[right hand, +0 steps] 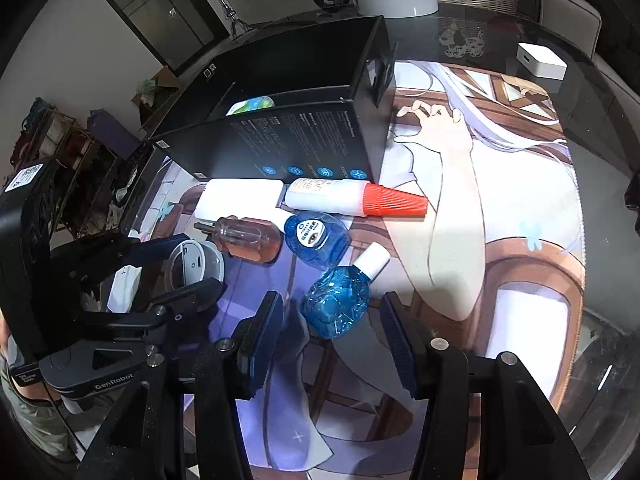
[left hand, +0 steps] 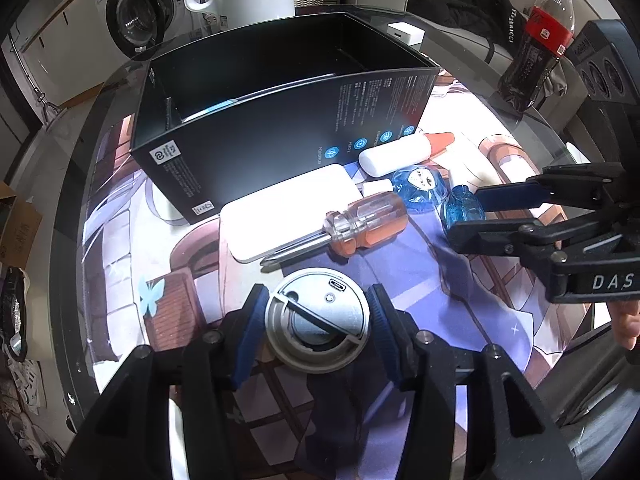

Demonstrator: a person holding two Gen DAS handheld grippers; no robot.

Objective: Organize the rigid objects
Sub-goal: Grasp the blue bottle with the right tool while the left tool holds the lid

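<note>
My left gripper [left hand: 318, 320] is shut on a round grey device [left hand: 316, 316] with a charging port, its blue pads against both sides; the right wrist view shows this device [right hand: 196, 260] at the left. My right gripper [right hand: 330, 340] stands open around a blue bottle with a white cap [right hand: 338, 300] lying on the mat, with a gap on each side. An open black box [left hand: 280, 132] stands behind. In front of it lie a white flat pack [left hand: 276, 216], an orange-handled screwdriver [left hand: 360, 224], a second blue bottle [left hand: 418, 188] and a white red-capped tube [left hand: 400, 152].
A printed mat [right hand: 500, 240] covers the round glass table. A cola bottle [left hand: 536, 40] stands at the far right edge and a small white box [right hand: 542, 64] behind the mat. A washing machine [left hand: 140, 16] and a white appliance are beyond the table.
</note>
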